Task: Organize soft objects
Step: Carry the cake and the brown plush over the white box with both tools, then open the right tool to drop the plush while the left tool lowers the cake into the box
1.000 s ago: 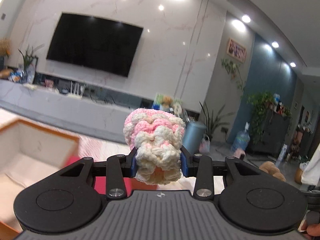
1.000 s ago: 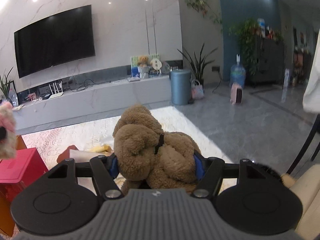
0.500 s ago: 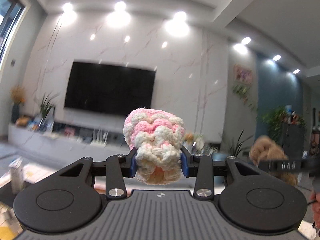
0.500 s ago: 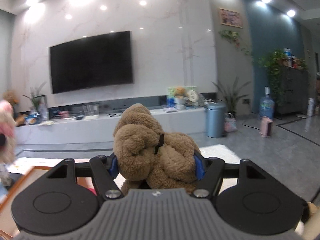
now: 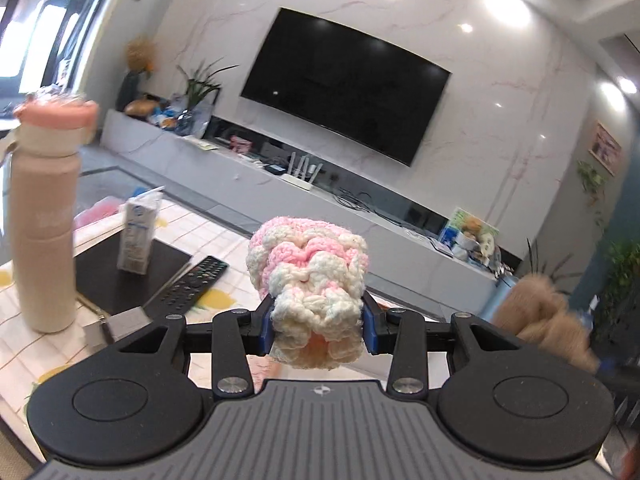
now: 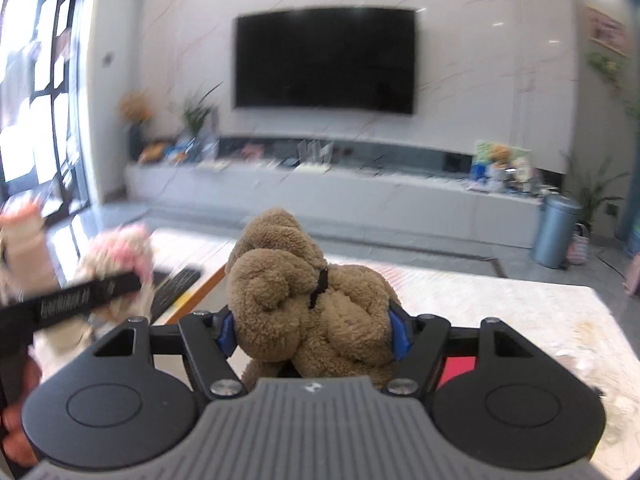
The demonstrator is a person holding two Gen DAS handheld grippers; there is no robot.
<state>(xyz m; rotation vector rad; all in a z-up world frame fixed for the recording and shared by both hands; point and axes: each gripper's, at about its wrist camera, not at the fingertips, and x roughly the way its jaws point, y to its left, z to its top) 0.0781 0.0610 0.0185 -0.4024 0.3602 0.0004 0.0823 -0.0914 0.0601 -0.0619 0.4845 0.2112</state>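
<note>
Up front in the left wrist view, the left gripper is clamped on a pink-and-white crocheted toy, blue pads pressed into its lower half, so the bulk stands up above the jaws. Taking the TV as landmark, the toy sits directly below it; a table with a tall bottle, a milk carton and a remote lies below and left of the screen. Blurred at the right edge, a brown plush toy shows.

Over to the right wrist view: the right gripper squeezes that brown plush toy, again under the TV, its long axis lying across the jaws. Left of it, blurred, comes the left gripper with its crocheted load, nearer the table, so I reckon it sets down first.
</note>
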